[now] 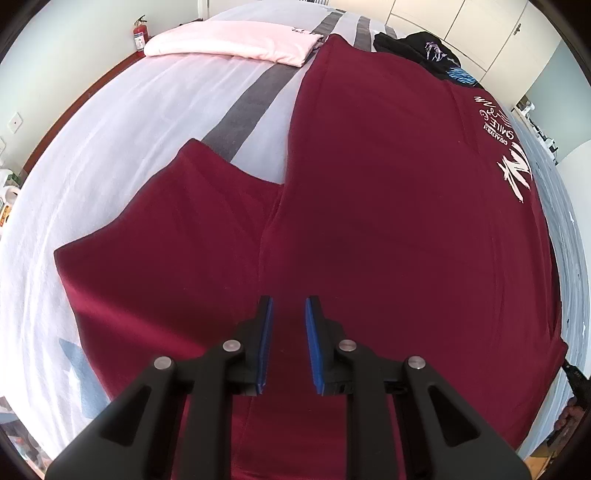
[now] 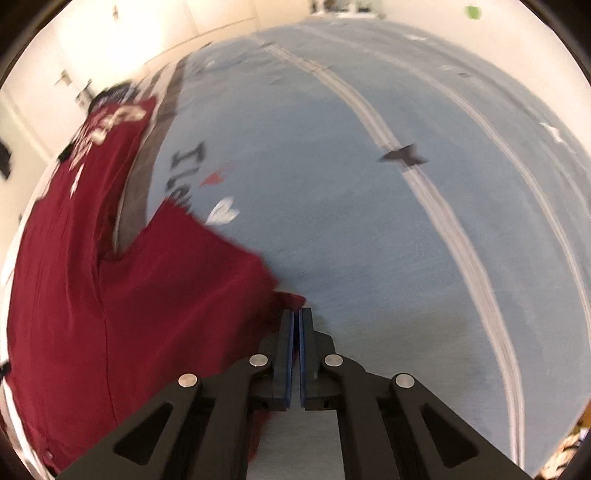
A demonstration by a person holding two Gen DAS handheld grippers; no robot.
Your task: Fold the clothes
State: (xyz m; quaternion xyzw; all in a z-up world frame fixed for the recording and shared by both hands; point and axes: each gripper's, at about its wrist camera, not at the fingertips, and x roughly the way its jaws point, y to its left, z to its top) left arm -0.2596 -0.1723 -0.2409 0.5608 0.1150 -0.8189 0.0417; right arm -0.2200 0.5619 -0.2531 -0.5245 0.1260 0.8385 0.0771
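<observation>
- The left gripper [image 1: 288, 308] points steeply down over the shirt [image 1: 369, 184]; its blue pads [image 1: 266, 343] stand a little apart with only red cloth showing through the gap below them, nothing pinched between.
- The right gripper [image 2: 296, 314] has its blue pads [image 2: 291, 354] drawn almost together, with a slim gap left; a small fold of the shirt's [image 2: 129, 314] sleeve edge lies at and just past the tips, and whether the cloth is truly clamped cannot be told, as that view is blurred.
- The shirt is dark red and lies spread flat on the bed [image 1: 129, 129]. In the left wrist view its body runs from near to far, and one short sleeve [image 1: 177, 221] sticks out to the left.
- White lettering [image 1: 509, 147] is printed on the shirt toward its far right part.
- In the right wrist view the other sleeve [image 2: 207, 266] reaches right toward the gripper, onto the blue part of the bed cover [image 2: 369, 184].
- The bed cover is white at the left, with grey stripes [image 1: 251, 99], and blue at the right with pale lines and small printed hearts [image 2: 223, 214].
- At the far end of the bed a folded pink garment [image 1: 236, 44] lies left of the shirt's far edge.
- A black garment [image 1: 424, 48] with a coloured print lies bunched at the far right, touching the shirt.
- A fire extinguisher [image 1: 140, 33] stands by the far left wall.
</observation>
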